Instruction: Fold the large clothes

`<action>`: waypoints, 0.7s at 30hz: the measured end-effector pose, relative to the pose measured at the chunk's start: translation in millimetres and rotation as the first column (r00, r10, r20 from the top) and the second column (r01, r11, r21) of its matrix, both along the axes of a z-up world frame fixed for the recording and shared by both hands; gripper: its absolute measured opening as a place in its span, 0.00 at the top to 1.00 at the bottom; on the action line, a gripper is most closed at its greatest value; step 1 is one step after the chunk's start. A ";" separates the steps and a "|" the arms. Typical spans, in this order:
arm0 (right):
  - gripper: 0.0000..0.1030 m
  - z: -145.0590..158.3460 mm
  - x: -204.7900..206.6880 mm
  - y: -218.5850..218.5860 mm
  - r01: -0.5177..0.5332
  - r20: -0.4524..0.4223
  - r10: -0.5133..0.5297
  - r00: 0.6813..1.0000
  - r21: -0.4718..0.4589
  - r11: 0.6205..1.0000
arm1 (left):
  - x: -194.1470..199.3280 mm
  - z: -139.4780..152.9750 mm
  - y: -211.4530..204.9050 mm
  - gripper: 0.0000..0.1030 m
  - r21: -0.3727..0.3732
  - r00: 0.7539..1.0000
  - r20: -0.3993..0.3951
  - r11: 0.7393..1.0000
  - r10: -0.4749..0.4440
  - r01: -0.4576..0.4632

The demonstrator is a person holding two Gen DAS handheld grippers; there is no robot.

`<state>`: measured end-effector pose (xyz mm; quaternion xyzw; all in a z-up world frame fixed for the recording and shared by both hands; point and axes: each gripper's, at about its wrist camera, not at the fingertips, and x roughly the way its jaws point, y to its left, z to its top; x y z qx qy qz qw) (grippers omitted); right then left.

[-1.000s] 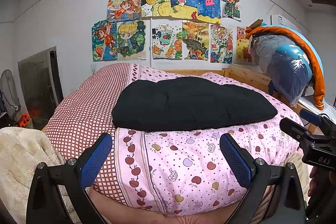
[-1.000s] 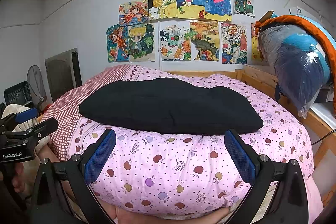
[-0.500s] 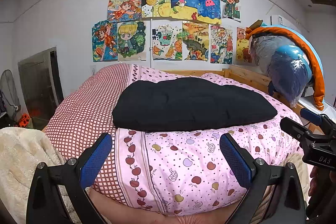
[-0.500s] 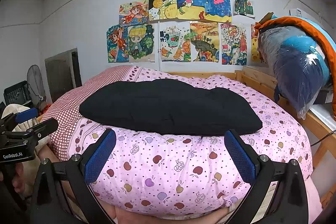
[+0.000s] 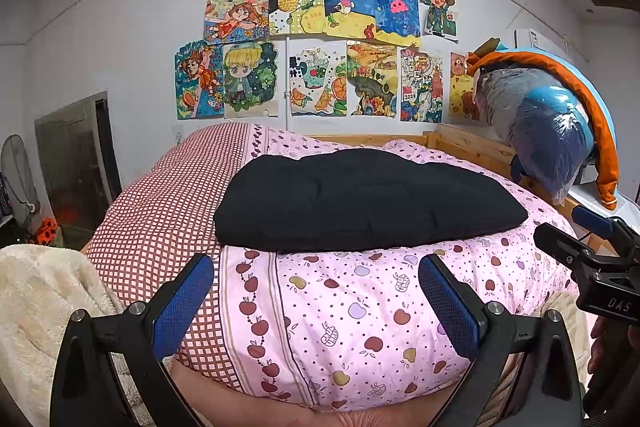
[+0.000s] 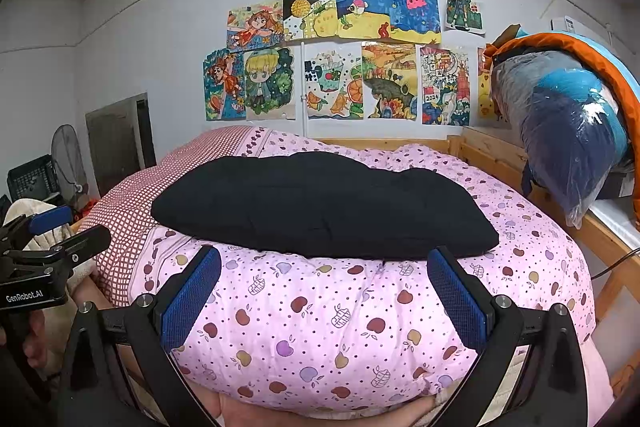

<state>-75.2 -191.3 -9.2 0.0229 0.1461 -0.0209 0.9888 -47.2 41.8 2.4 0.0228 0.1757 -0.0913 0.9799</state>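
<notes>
A black garment (image 5: 368,201) lies folded into a flat, wide rectangle on top of the pink apple-print quilt (image 5: 344,303). It also shows in the right wrist view (image 6: 324,205) on the quilt (image 6: 320,323). My left gripper (image 5: 316,291) is open and empty, held back from the bed's near edge, below the garment. My right gripper (image 6: 324,287) is open and empty at the same distance. Each gripper shows at the side of the other's view: the right one (image 5: 588,247) and the left one (image 6: 52,239).
A red checked cover (image 5: 168,203) lies on the bed's left part. A cream fleece blanket (image 5: 44,303) hangs at the near left. Bagged bedding (image 5: 552,131) sits on the wooden rail (image 5: 472,145) at right. Drawings cover the back wall. A fan (image 6: 68,159) stands far left.
</notes>
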 end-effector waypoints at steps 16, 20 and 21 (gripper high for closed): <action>0.02 5.5 -2.0 -2.5 0.003 0.008 -0.003 1.000 0.003 1.000 | -1.3 -0.9 -3.0 0.00 0.001 1.000 0.000 1.000 0.004 -0.004; 0.02 4.7 -2.9 -2.2 0.003 0.008 -0.003 1.000 0.002 1.000 | -1.0 -0.9 -3.2 0.00 0.001 1.000 -0.002 1.000 -0.002 0.002; 0.02 4.6 -3.1 -2.2 0.004 0.009 -0.004 1.000 0.003 1.000 | -0.6 -1.1 -3.7 0.00 -0.003 1.000 -0.008 1.000 -0.019 0.019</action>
